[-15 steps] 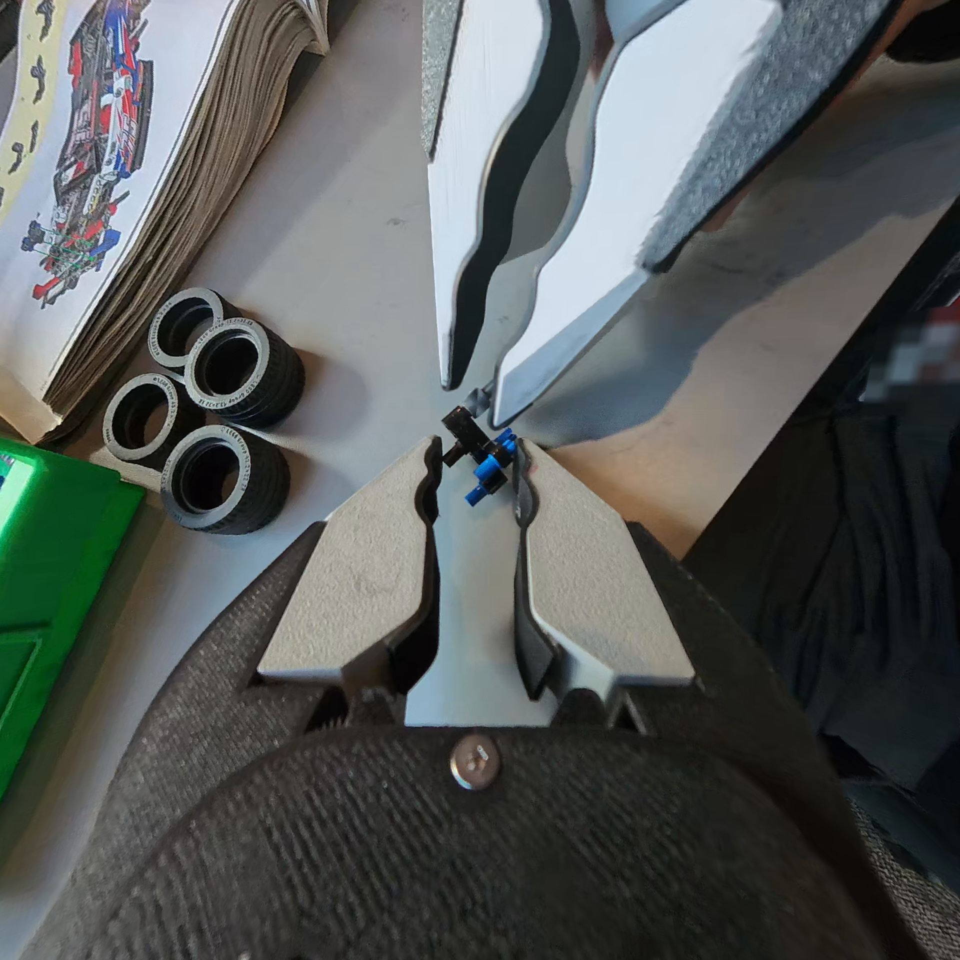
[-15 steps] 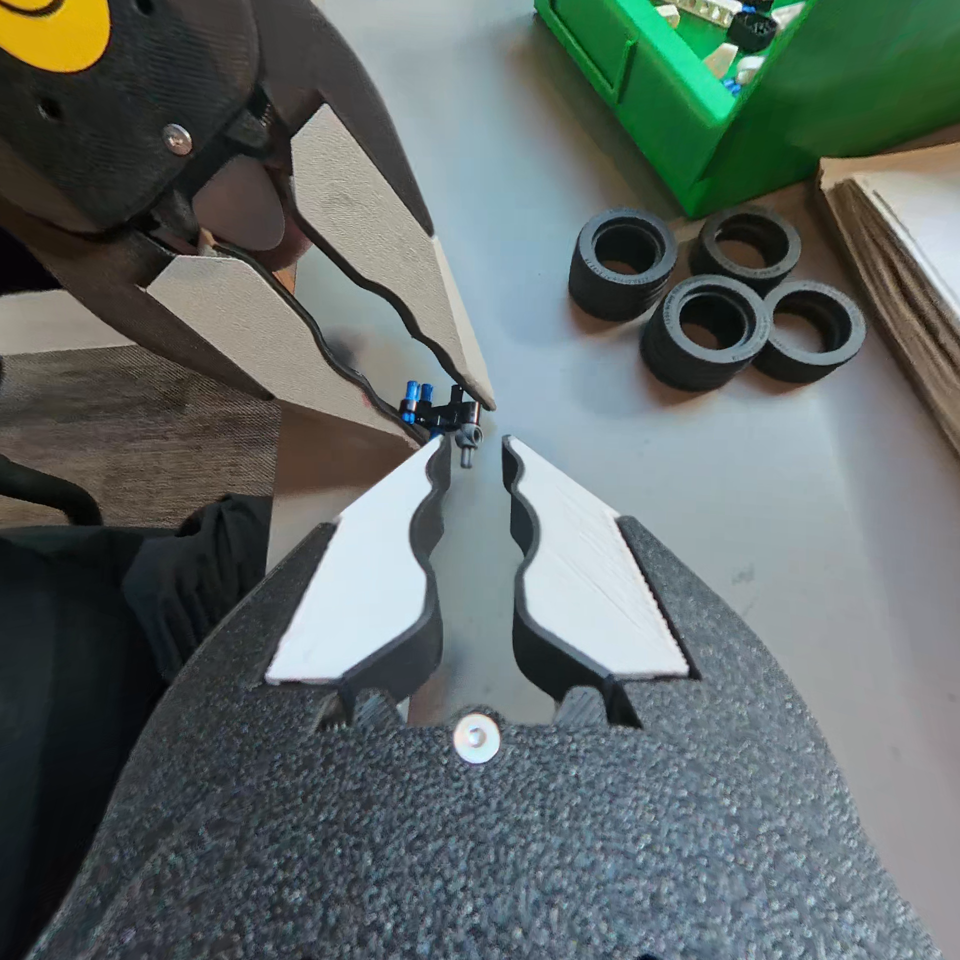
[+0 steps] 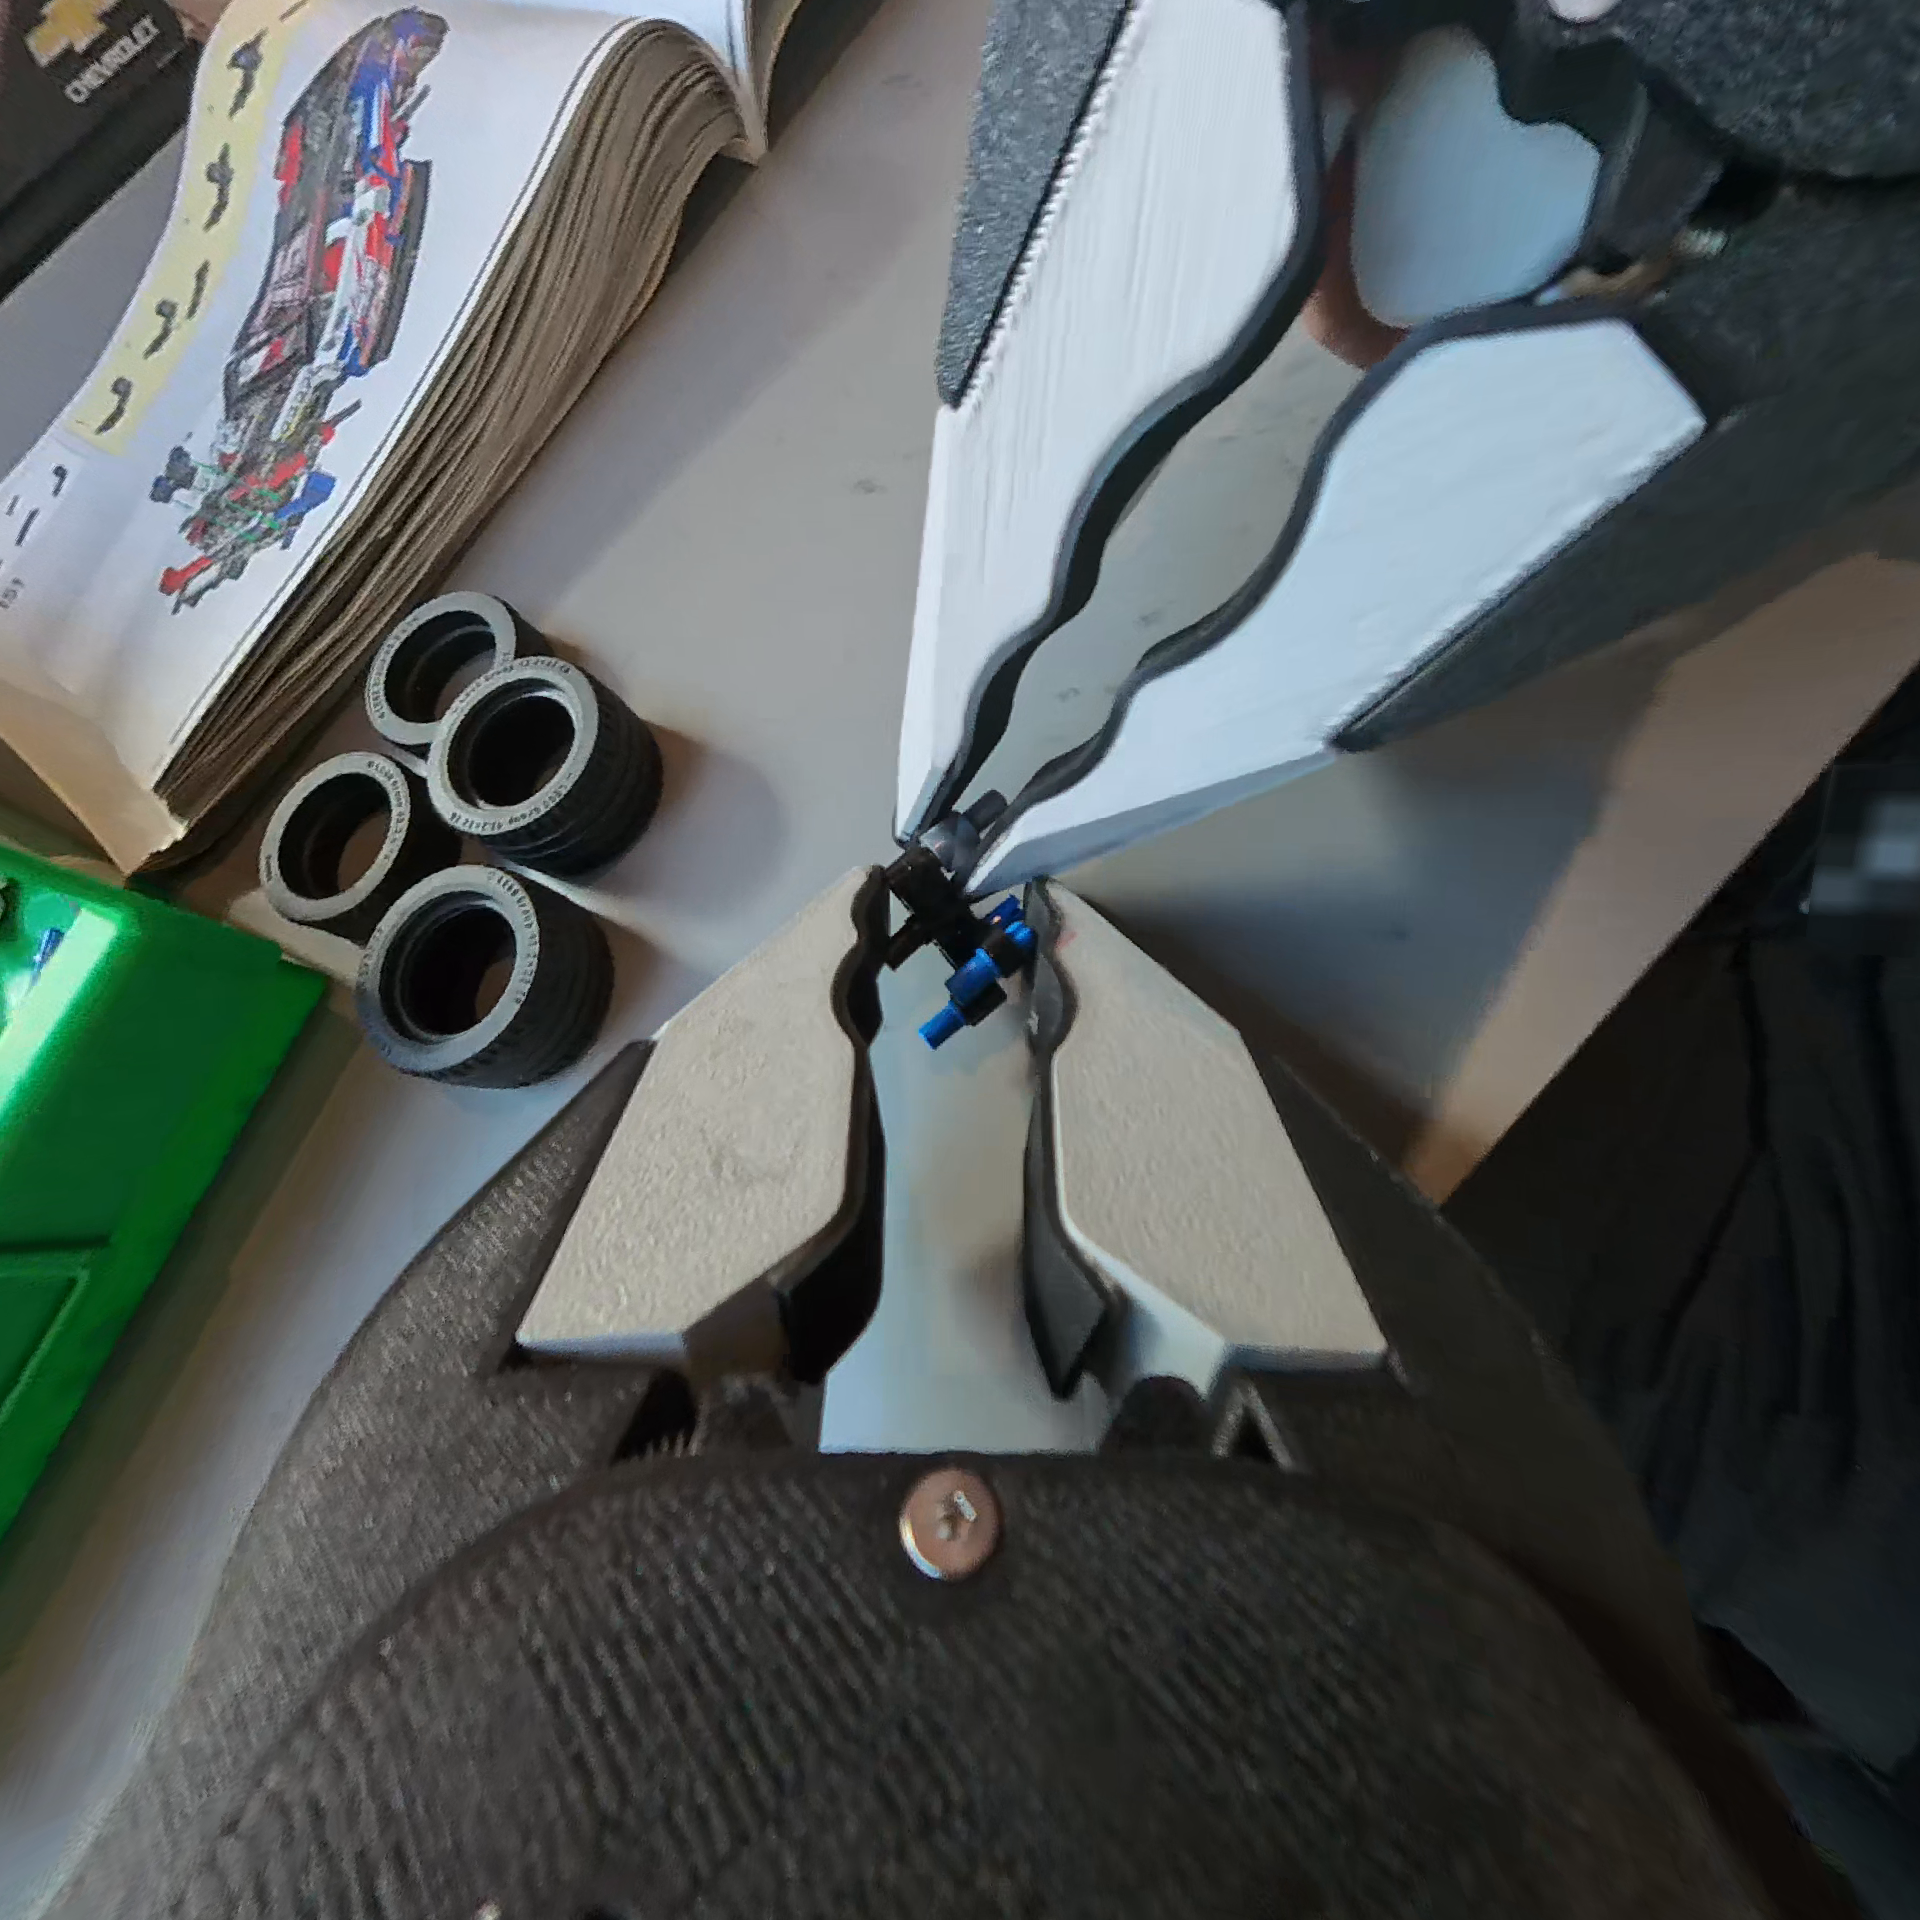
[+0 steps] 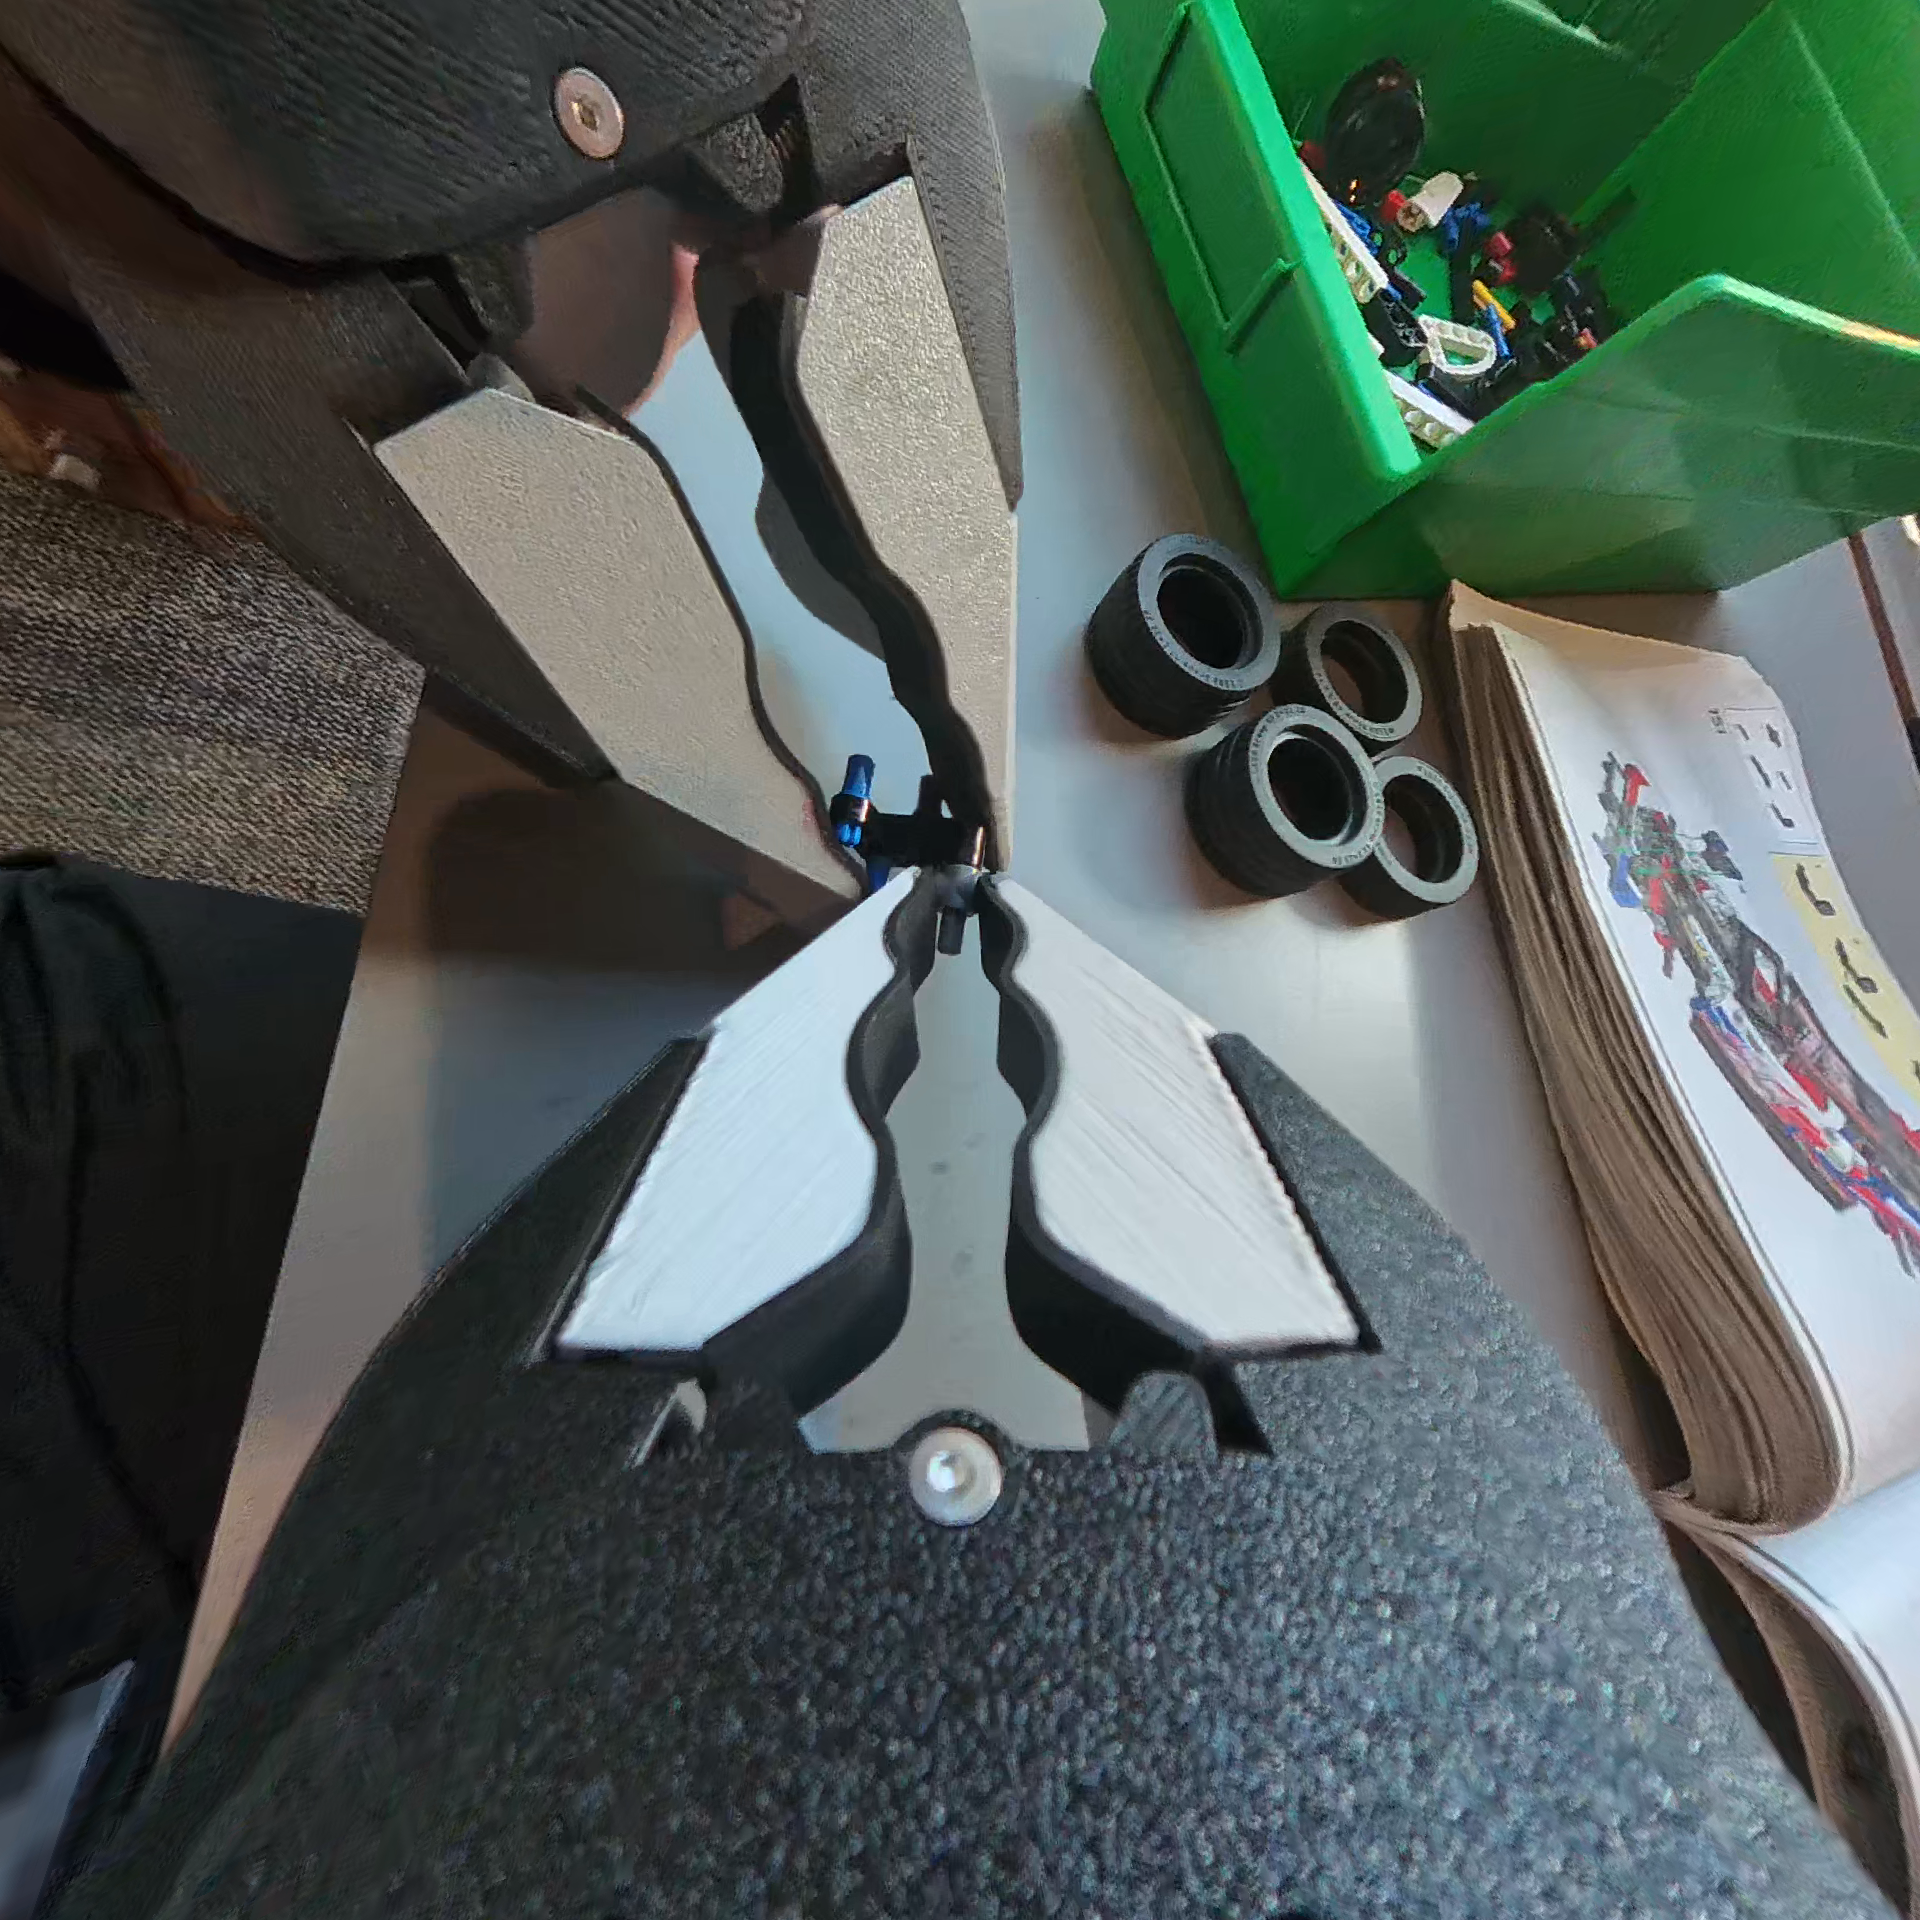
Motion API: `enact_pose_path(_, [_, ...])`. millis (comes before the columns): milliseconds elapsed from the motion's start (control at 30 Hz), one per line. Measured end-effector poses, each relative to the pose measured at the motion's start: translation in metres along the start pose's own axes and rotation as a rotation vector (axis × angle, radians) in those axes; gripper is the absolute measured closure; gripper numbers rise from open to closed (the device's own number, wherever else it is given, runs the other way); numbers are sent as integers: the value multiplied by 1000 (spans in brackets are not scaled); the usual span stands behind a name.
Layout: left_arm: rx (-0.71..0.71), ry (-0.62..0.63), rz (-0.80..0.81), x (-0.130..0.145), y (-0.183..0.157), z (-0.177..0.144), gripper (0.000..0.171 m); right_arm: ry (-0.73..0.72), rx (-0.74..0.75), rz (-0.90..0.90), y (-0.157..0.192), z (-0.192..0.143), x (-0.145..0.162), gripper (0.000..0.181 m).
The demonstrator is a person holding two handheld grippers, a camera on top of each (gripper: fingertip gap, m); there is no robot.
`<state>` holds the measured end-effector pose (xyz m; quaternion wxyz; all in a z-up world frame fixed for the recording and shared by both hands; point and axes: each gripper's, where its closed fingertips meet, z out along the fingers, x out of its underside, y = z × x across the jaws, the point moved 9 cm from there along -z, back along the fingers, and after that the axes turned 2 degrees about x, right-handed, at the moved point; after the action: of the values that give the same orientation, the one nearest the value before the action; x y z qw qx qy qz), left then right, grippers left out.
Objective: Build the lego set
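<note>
Both claws meet tip to tip above the grey table [image 3: 727,499], near its front edge. Left claw [image 3: 951,914]: fingers partly closed, clamped on a small black connector [image 3: 925,904] that carries blue pins [image 3: 971,982]; the pins project into the gap between the fingers. Right claw [image 4: 948,883]: half a second earlier its fingers stood apart just short of the part; they have now closed together on a short dark pin [image 4: 948,920] at the connector's near end, and the claw has advanced until its tips touch the left claw's tips. The assembly is therefore held from both sides, clear of the table. In all likelihood the step in hand is seating that pin into the connector, or regripping for a transfer; which one cannot be told. Four black tyres [image 3: 468,831], the green parts bin [image 4: 1558,499] and the open instruction booklet [image 3: 312,343] lie untouched, well apart from the work, so most of the build remains.
</note>
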<state>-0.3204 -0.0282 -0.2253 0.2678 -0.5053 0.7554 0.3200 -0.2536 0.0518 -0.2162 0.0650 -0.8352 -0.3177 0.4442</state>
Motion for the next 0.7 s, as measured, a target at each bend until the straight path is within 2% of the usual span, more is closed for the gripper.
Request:
enact_pose_path(133, [4,-18,-66,3,5,0,148,-26,21,16,-1,4,1,175])
enact_pose_path(700, [31,-33,-106,5,7,1,148,-26,49,29,1,4,2,174])
